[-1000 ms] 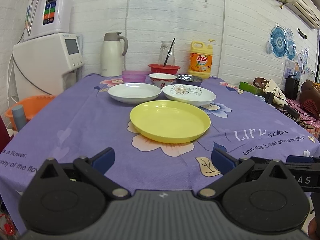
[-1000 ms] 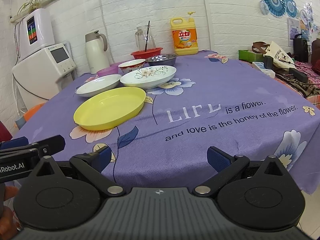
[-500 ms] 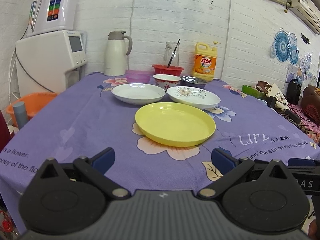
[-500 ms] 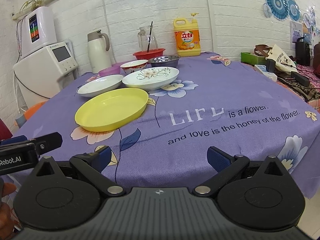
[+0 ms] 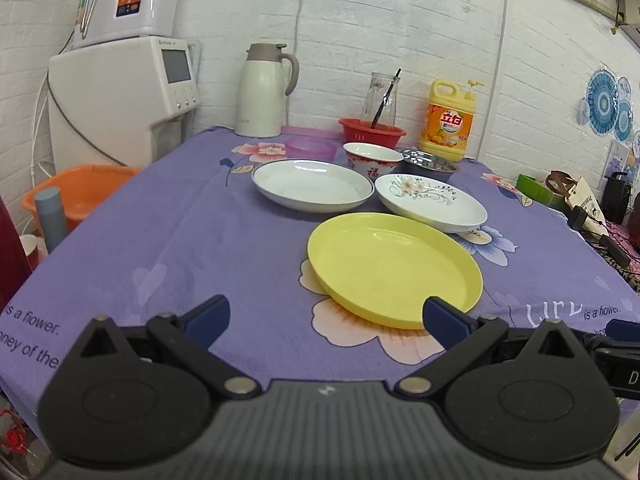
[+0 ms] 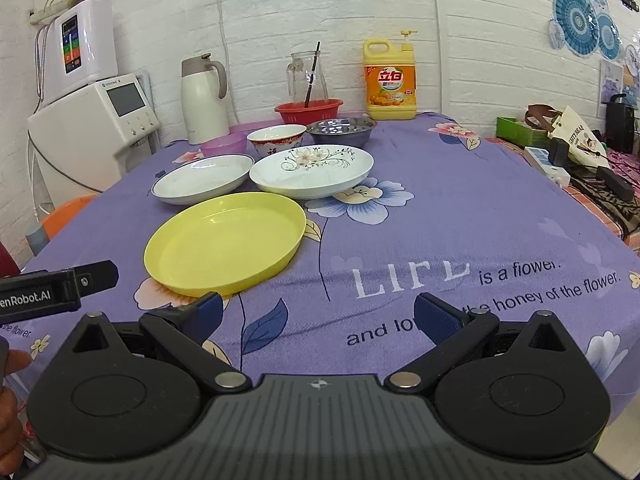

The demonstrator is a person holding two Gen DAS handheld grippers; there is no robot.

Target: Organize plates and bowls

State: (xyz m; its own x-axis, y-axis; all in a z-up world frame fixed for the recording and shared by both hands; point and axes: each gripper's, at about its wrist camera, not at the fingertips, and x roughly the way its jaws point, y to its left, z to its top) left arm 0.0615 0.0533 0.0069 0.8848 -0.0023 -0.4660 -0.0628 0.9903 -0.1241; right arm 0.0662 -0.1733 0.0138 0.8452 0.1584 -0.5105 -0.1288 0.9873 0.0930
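A yellow plate (image 5: 394,268) (image 6: 226,242) lies nearest on the purple flowered tablecloth (image 5: 200,248). Behind it sit a plain white plate (image 5: 312,186) (image 6: 202,178) and a floral white plate (image 5: 432,202) (image 6: 312,170). Further back stand a red-patterned bowl (image 5: 372,158) (image 6: 276,138), a steel bowl (image 5: 428,160) (image 6: 340,128) and a purple bowl (image 5: 310,148) (image 6: 224,145). My left gripper (image 5: 326,320) is open and holds nothing, its right fingertip just before the yellow plate's near rim. My right gripper (image 6: 318,314) is open and holds nothing, right of that plate.
At the back stand a white thermos jug (image 5: 262,90), a red basket (image 5: 372,134) with a glass jar, and a yellow detergent bottle (image 5: 448,120). A white water dispenser (image 5: 120,92) and an orange tub (image 5: 80,194) are at the left. Clutter (image 6: 568,148) lies at the right.
Both grippers have moved forward over the table, closer to the yellow plate. The left view has shifted left, so the plates now sit further right in it. Both stay open.
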